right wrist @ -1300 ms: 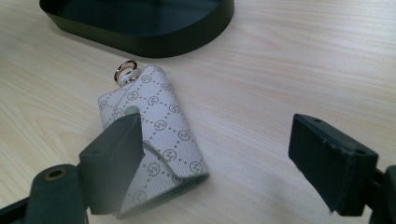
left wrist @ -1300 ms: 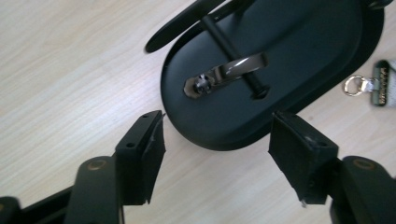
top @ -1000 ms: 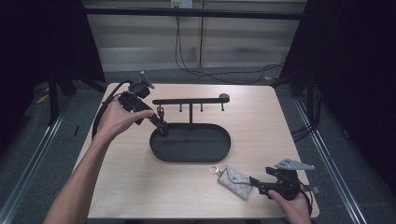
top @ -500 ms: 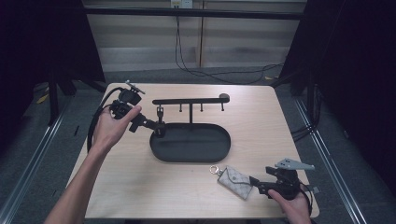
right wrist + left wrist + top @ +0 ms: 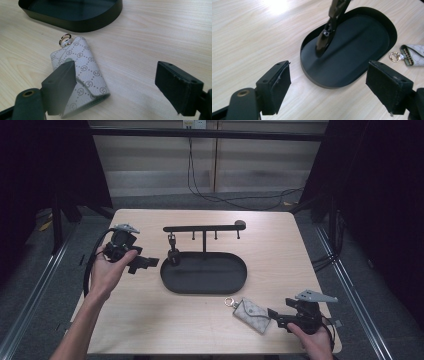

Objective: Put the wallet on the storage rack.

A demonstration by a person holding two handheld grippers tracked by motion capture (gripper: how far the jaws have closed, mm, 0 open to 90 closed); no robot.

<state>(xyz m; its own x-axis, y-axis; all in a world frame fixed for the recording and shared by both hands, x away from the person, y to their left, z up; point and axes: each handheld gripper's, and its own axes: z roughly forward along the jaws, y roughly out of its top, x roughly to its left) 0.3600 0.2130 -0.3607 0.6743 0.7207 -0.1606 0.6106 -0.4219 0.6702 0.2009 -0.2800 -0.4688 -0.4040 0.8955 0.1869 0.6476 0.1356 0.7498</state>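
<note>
1. High view: we find a wooden table (image 5: 150, 320) bearing a black oval tray (image 5: 204, 273) near its middle, with a black rack (image 5: 202, 228) of small hooks rising from the tray's far side.
2. We note a dark key fob (image 5: 173, 254) hanging from the rack's left hook, its lower end reaching the tray floor; in the left gripper view the same fob (image 5: 325, 40) stands tilted at the tray's (image 5: 362, 45) near end.
3. We record the left gripper (image 5: 145, 263) held in the person's left hand (image 5: 107, 272), just left of the tray and apart from it, jaws pointing towards the fob.
4. Its jaws stand spread wide, having just eased in a shade after opening. Nothing lies between them in the left gripper view (image 5: 329, 92) but bare table and the tray's rim.
5. We locate a patterned grey key pouch (image 5: 252, 314) flat on the table, in front of the tray's right end, its metal ring (image 5: 231, 302) pointing towards the tray.
6. We record the right gripper (image 5: 276, 316) in the person's right hand (image 5: 315, 342) at the table's near right corner, aimed at the pouch.
7. In the right gripper view the jaws (image 5: 115, 87) are spread. One jaw overlaps the pouch (image 5: 82, 77) in the frame, the other stands well clear; we cannot tell whether the near jaw touches it.
</note>
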